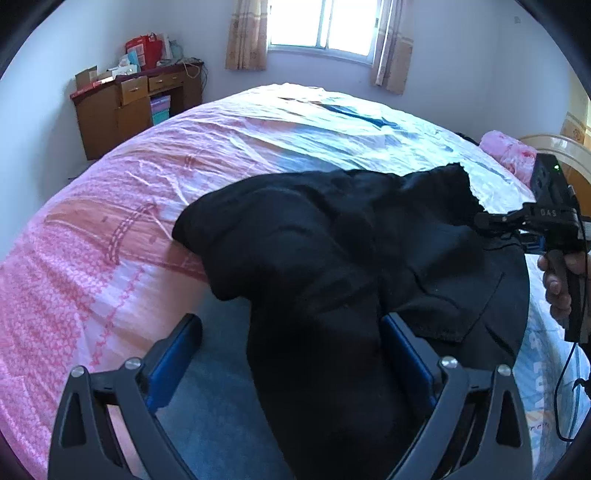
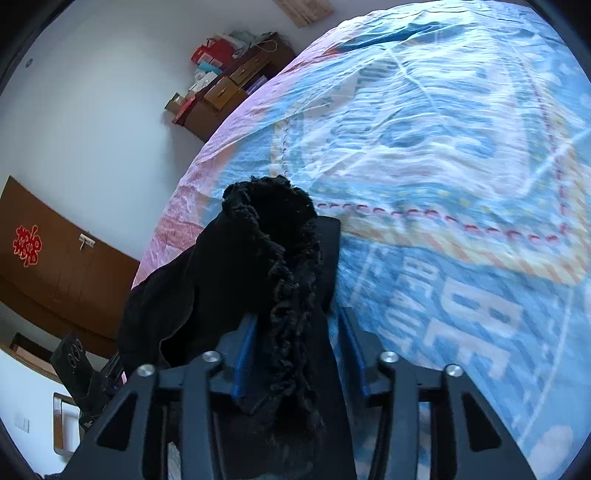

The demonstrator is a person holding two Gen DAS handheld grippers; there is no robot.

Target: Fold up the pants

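Black pants [image 1: 332, 251] lie bunched on the bed, part folded over. In the left wrist view my left gripper [image 1: 291, 336] has its jaws wide apart, with pants fabric lying between and over the right finger [image 1: 402, 343]. My right gripper [image 1: 480, 221] shows at the right of that view, held by a hand, pinching a frayed pants edge and lifting it. In the right wrist view the right gripper [image 2: 295, 328] has the ruffled black pants [image 2: 273, 251] between its blue pads.
The bed [image 1: 110, 221] has a pink, white and blue patterned sheet [image 2: 461, 147]. A wooden desk [image 1: 125, 107] with boxes stands at the far wall. A pink pillow [image 1: 509, 151] lies at the bed's right. A window [image 1: 321, 26] is behind.
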